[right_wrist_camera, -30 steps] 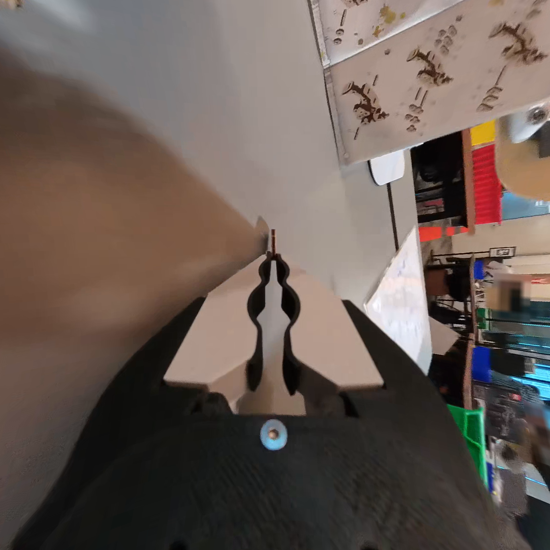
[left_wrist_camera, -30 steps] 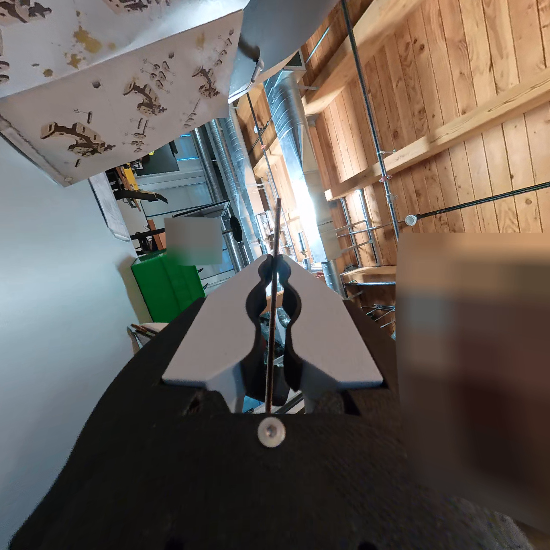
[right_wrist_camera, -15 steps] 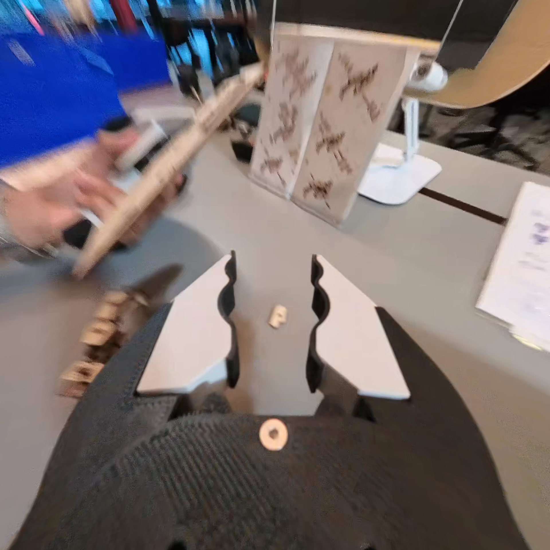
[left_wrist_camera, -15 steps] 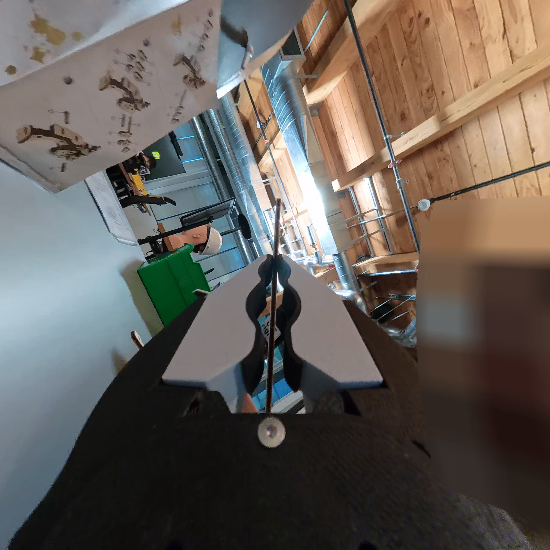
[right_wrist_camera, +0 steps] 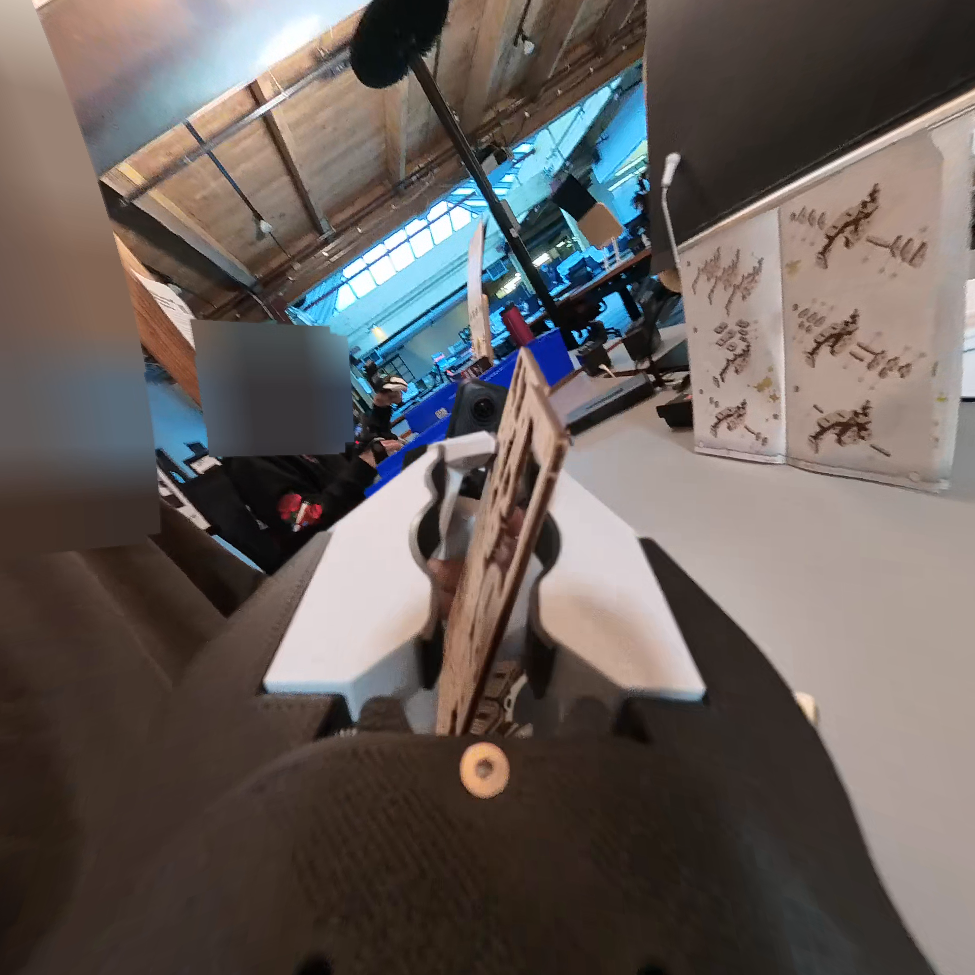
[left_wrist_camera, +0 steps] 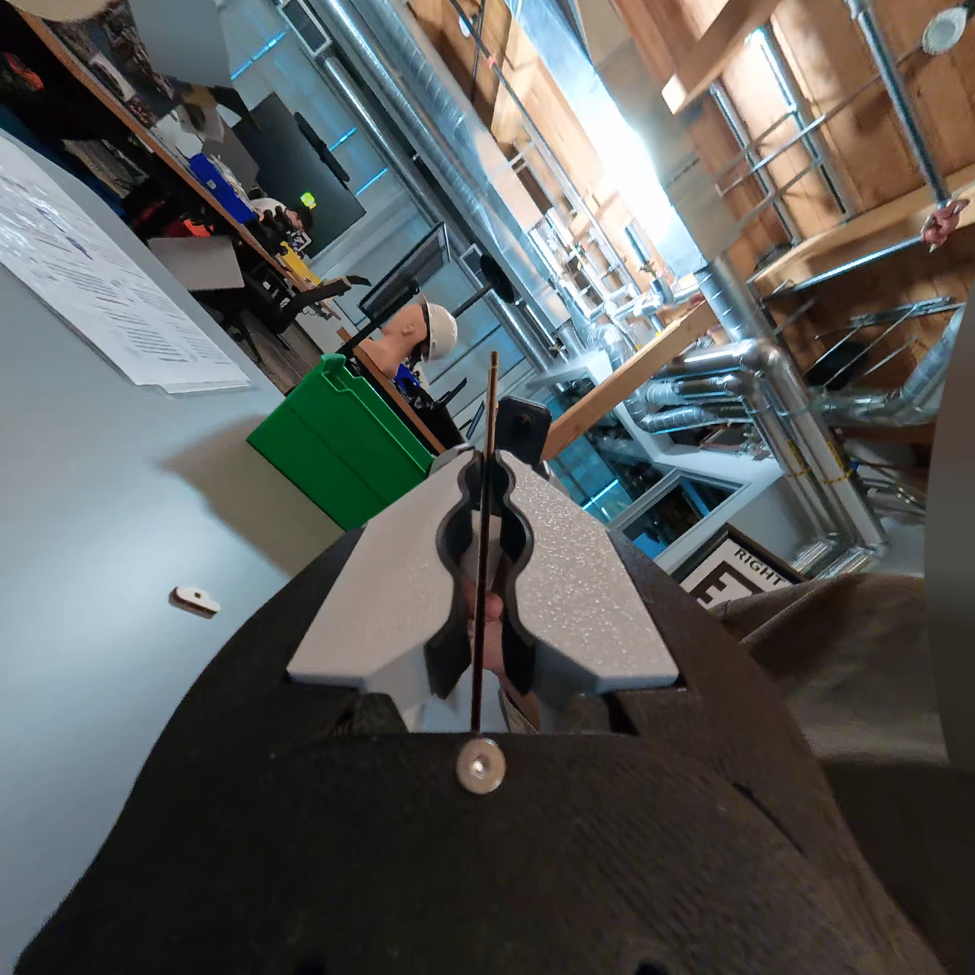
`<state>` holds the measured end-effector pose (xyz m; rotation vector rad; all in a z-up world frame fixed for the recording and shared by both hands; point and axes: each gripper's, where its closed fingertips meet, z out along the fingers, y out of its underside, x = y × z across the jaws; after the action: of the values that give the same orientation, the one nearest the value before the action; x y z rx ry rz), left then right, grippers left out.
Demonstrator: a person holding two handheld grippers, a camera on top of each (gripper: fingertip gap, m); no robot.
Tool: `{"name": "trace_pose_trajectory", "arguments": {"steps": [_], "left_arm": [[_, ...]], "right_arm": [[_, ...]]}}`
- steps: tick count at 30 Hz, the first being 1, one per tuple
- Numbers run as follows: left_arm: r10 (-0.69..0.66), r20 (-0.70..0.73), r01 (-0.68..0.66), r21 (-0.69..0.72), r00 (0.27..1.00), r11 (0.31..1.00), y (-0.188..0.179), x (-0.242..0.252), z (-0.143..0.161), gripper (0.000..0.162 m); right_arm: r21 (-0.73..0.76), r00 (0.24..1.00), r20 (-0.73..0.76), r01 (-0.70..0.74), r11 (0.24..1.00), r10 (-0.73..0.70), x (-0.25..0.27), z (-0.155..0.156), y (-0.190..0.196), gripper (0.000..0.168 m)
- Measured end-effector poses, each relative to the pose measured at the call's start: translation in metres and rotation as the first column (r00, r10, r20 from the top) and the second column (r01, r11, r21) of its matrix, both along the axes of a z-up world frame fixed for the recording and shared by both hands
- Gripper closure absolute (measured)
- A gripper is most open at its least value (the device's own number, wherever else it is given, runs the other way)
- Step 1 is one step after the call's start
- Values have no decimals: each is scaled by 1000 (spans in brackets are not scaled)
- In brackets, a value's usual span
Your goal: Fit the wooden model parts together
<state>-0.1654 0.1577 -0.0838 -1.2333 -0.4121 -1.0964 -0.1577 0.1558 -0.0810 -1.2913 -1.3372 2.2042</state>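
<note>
My left gripper (left_wrist_camera: 485, 456) is shut on a thin wooden parts sheet (left_wrist_camera: 491, 401), seen edge-on and sticking out past the fingertips. In the right wrist view the same sheet (right_wrist_camera: 522, 422) stands tilted between the jaws of my right gripper (right_wrist_camera: 496, 475). The jaws are apart, one on each side of it. The left gripper's grey finger (right_wrist_camera: 464, 459) shows just behind the sheet. A small loose wooden piece (left_wrist_camera: 194, 601) lies on the grey table (left_wrist_camera: 79, 527) to the left.
A green bin (left_wrist_camera: 337, 453) stands at the table's far edge and a printed paper (left_wrist_camera: 95, 295) lies at the left. Folded picture instructions (right_wrist_camera: 823, 337) stand at the right beside a black monitor (right_wrist_camera: 791, 95). A person in black (right_wrist_camera: 285, 501) sits beyond. My left and right fingertips are right by each other. The small loose wooden piece (left_wrist_camera: 194, 601) is about equally far from each gripper, around 15 centimetres.
My right gripper opened, swung from facing the table up to the held sheet, and now has its jaws around it. My left gripper tilted down, still gripping the sheet.
</note>
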Motion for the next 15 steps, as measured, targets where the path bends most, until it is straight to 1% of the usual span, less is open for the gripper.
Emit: {"name": "trace_pose_trajectory", "arguments": {"steps": [2, 4, 6, 10, 12, 15], "left_arm": [[3, -24, -3, 15, 1000, 1000, 1, 8, 6, 162], [-2, -28, 3, 35, 1000, 999, 0, 13, 11, 162], [-2, -42, 3, 37, 999, 999, 0, 15, 11, 162], [11, -33, -9, 64, 999, 998, -3, 13, 9, 162], [38, -3, -37, 86, 999, 996, -7, 5, 10, 162], [53, 62, -59, 114, 997, 992, -12, -7, 10, 162]], "right_arm": [[-20, 1000, -8, -16, 1000, 16, 3, 5, 1, 158], [-10, 1000, -10, -26, 1000, 26, 5, 6, 3, 162], [6, 999, -5, -41, 999, 41, 7, 5, 2, 167], [40, 999, -1, -39, 998, 39, 7, 2, 0, 163], [18, 999, -5, -39, 999, 39, 7, 3, 2, 158], [-14, 999, -1, -41, 999, 41, 6, 0, 5, 157]]}}
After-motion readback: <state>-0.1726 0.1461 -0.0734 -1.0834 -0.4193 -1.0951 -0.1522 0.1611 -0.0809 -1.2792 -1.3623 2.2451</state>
